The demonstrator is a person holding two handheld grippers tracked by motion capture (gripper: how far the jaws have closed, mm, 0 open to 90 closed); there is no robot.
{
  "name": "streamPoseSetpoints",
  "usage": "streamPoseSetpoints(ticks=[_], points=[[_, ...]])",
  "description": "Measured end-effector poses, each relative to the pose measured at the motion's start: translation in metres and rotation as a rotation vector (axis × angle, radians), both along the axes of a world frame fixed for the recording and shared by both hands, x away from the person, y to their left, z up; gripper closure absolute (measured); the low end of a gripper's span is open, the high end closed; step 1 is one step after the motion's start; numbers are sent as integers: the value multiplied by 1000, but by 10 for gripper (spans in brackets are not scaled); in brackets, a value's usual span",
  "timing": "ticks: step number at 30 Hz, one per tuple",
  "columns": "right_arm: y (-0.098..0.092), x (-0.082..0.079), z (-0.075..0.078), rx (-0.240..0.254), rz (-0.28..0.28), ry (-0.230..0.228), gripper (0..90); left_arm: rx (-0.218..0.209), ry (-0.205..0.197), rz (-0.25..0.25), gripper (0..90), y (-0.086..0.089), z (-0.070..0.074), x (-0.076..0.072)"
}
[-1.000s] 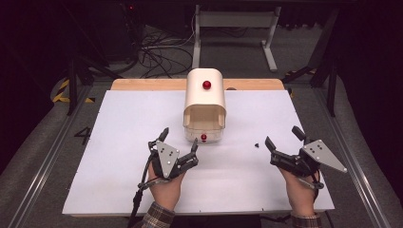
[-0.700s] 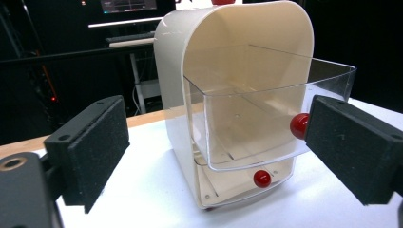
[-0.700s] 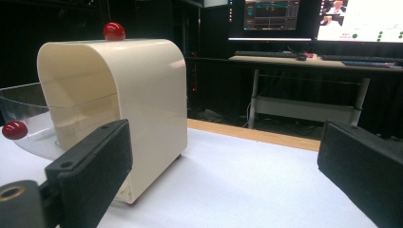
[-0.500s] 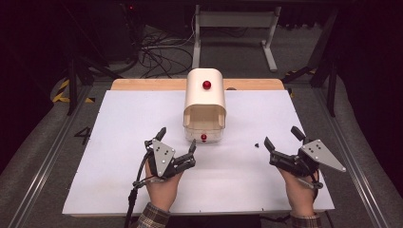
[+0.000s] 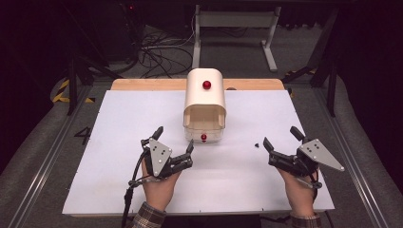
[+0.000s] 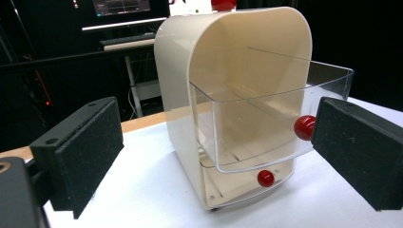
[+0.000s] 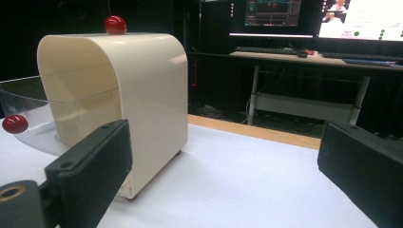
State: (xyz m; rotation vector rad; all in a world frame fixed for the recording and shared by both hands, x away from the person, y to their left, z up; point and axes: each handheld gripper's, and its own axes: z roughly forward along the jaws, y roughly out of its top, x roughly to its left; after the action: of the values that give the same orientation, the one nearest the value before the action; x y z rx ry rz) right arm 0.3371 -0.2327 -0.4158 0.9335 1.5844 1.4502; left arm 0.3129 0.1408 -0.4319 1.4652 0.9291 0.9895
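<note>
A cream cabinet (image 5: 204, 95) with a red knob on top (image 5: 206, 85) stands at the middle of the white table. Its clear upper drawer (image 6: 266, 123) is pulled out, with a red knob (image 6: 304, 127) on its front. A lower drawer knob (image 6: 265, 178) sits beneath it. My left gripper (image 5: 175, 137) lies just left of the drawer front. Its jaws have just been opening and stand open with nothing between them; in the left gripper view the knob shows beside the right pad (image 6: 356, 156). My right gripper (image 5: 279, 135) rests open at the right, aimed at the cabinet's side (image 7: 142, 85).
A small black bit (image 5: 255, 144) lies on the white sheet (image 5: 119, 118) between the cabinet and the right gripper. A wooden strip (image 5: 142, 84) borders the far edge. Metal rails run along both sides. Cables and a desk frame (image 5: 237, 19) lie beyond.
My left gripper has drawn back a little from the drawer's red knob and its jaws stand wider apart. The right gripper has stayed where it was.
</note>
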Motion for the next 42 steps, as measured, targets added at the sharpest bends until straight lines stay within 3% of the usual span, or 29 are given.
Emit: streamPoseSetpoints(ticks=[4, 18, 23, 27, 42], points=[[0, 0, 0, -3, -7, 5, 49, -11, -7, -19, 41, 5, 0, 0], [0, 1, -1, -11, -6, 11, 49, 17, -9, -42, 40, 19, 2, -1], [-1, 1, -1, -13, -7, 13, 49, 20, -15, -55, 40, 28, 4, -1], [0, 1, -1, -9, -2, 11, 49, -4, -18, -59, 39, 41, 6, -1], [1, -1, -2, -4, 0, -9, 49, 21, -31, -81, 36, 63, 4, -3]])
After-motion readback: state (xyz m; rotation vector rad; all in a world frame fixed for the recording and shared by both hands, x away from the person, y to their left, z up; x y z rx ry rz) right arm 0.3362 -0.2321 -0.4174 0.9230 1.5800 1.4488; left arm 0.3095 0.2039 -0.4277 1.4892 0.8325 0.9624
